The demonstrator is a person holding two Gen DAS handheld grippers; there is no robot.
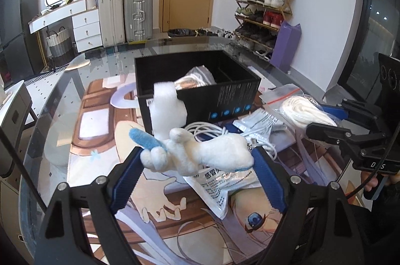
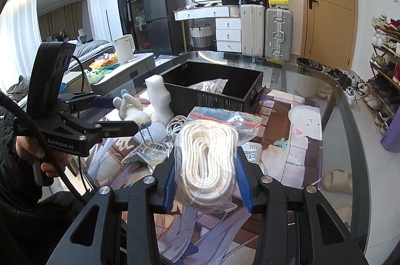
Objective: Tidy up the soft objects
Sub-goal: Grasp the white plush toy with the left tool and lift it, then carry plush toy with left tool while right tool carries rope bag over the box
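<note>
Left gripper (image 1: pixel 197 160) — fingers closed on a white plush toy (image 1: pixel 200 152), held above the worktop (image 1: pixel 62 95) near the black box (image 1: pixel 200 90). Right gripper (image 2: pixel 205 180) — fingers clamped on a bagged white rope coil (image 2: pixel 210 157), also above the worktop.

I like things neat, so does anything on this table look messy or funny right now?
Yes. The white foam block leans against the outside of the black box instead of sitting in it. A white cable and printed pouches lie jumbled beside the box. The left tongs hold a plush toy sideways.
</note>
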